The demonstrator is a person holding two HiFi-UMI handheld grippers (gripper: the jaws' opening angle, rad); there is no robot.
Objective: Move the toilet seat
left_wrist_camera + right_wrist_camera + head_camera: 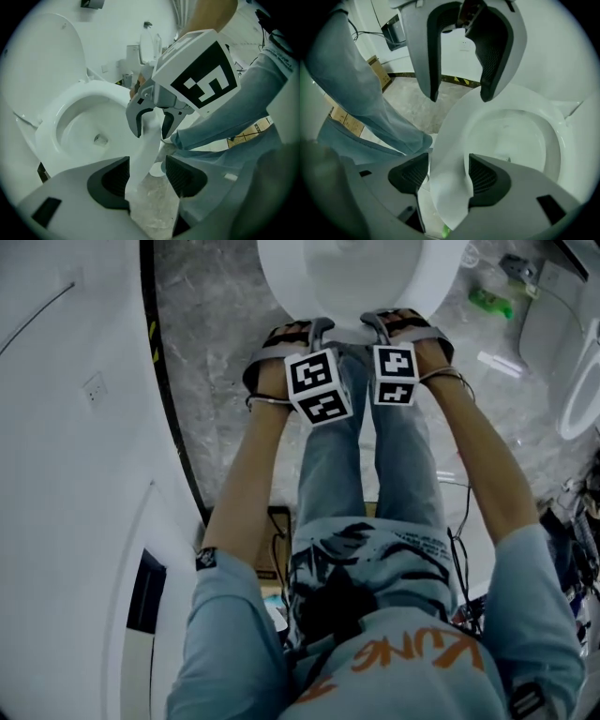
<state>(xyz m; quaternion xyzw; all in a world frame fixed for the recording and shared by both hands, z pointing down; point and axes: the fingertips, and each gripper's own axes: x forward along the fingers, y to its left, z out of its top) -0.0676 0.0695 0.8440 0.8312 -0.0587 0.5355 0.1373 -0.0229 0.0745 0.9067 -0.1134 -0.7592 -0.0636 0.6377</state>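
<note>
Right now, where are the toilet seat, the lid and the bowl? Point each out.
toilet seat (pixel 449 145): right gripper view, front part of the ring.
lid (pixel 44 56): left gripper view, middle of its raised face.
bowl (pixel 75 127): left gripper view, inner wall beside the drain.

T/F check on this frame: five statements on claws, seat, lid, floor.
1. The left claw and right claw are both at the front edge of the toilet seat. True.
2. The lid is shut over the bowl. False: the lid stands upright and the bowl is uncovered.
3. The left claw is closed on nothing. False: its jaws are apart, with the seat's edge between them.
4. The right claw's jaws are open around the seat's edge. True.
5. A green thing lies on the floor. True.
</note>
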